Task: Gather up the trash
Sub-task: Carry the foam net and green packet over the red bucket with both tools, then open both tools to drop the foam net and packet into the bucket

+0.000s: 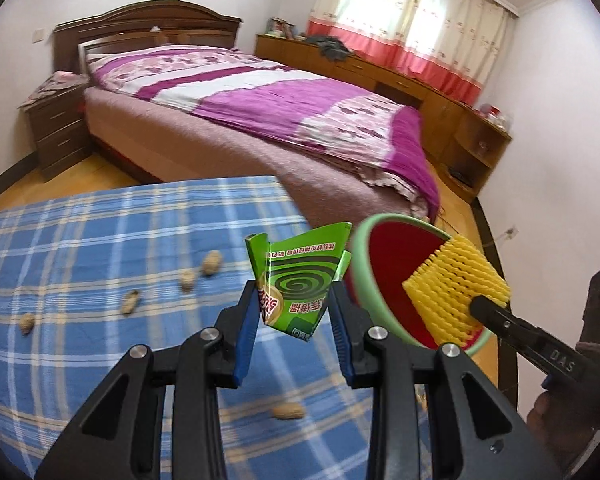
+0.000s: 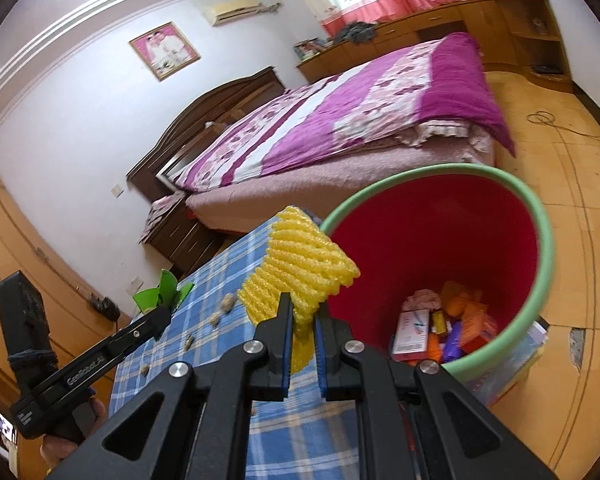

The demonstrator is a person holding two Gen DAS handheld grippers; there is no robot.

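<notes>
Green cardboard, a torn mosquito-coil box (image 1: 300,292), sits pinched between the blue pads of the left gripper (image 1: 294,308), raised off the blue checked tablecloth (image 1: 100,248) and just short of the bin's rim. Beside it the right gripper (image 2: 303,322) is clamped nearly fully closed on a yellow foam fruit net (image 2: 300,268), which hangs over the near edge of the red bin with the green rim (image 2: 540,240), standing on the floor against the table's side. Both pieces are close to the bin but neither looks clearly over its mouth, so the main risk, as I judge it, is letting go too soon: the light foam net could catch the rim or drift back onto the cloth, and the box, held only by its lower part, could tip out and fall between table and bin. The two grippers also work close together at the same rim, so one could knock the other's load or nudge the bin. A low pass of the left gripper might sweep the peanut shells (image 1: 188,280) off the cloth onto the floor, where they would be harder to gather. The bin already holds packets and wrappers (image 2: 440,328), but has plenty of room.
</notes>
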